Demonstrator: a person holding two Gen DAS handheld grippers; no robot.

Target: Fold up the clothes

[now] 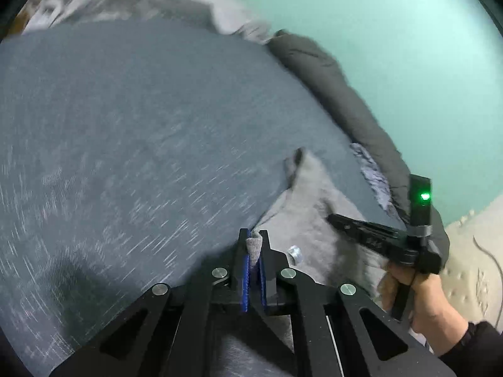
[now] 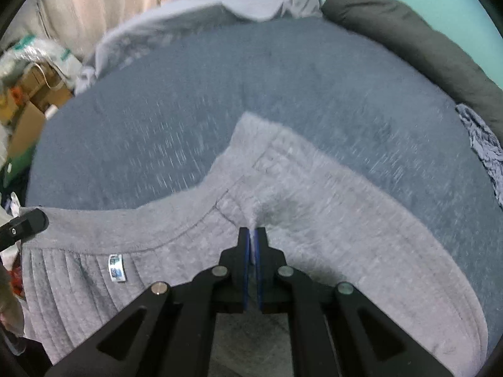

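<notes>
A light grey garment with a ribbed waistband and a small blue-and-white label lies spread on a blue-grey bed cover. My right gripper is shut on a pinched fold of the grey fabric near the waistband. My left gripper is shut on a tuft of the same grey garment at its edge. The right gripper, held by a hand, shows at the lower right of the left wrist view. The left gripper's finger pokes in at the left edge of the right wrist view.
A dark grey rolled blanket runs along the bed's far edge against a mint-green wall. A pale grey cloth lies at the head of the bed. Cardboard boxes and bags stand beside the bed on the left. A patterned blue cloth sits at the right.
</notes>
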